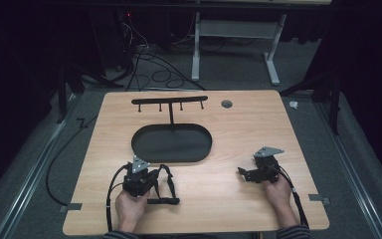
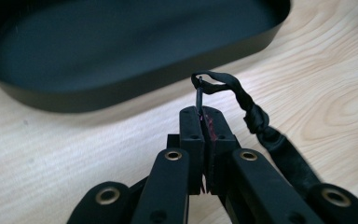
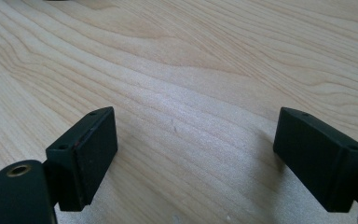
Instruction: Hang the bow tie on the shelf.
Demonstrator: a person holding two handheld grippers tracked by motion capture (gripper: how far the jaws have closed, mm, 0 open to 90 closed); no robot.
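The left gripper [image 2: 200, 122] has its jaws pressed together on a thin part of a black strap [image 2: 242, 95], which shows just above the jaw tips in the centre of the left gripper view, its knotted length trailing off to the lower right. In the high view the strap [image 1: 168, 185] lies in a loop on the counter [image 1: 238, 129] at lower left of centre, just below the dark oval tray [image 1: 171, 143], from which a hook rack [image 1: 169, 101] rises on its post. The right gripper [image 1: 251, 173] rests low at lower right of the frame, jaws spread wide over bare wood, holding nothing. The step in hand looks like lifting the strap toward the rack. To do it well, I would keep the pinch firm (the held part is slim and could slip), raise slowly so the loop hangs open, and bring the right gripper in to spread the loop before aiming at a hook.
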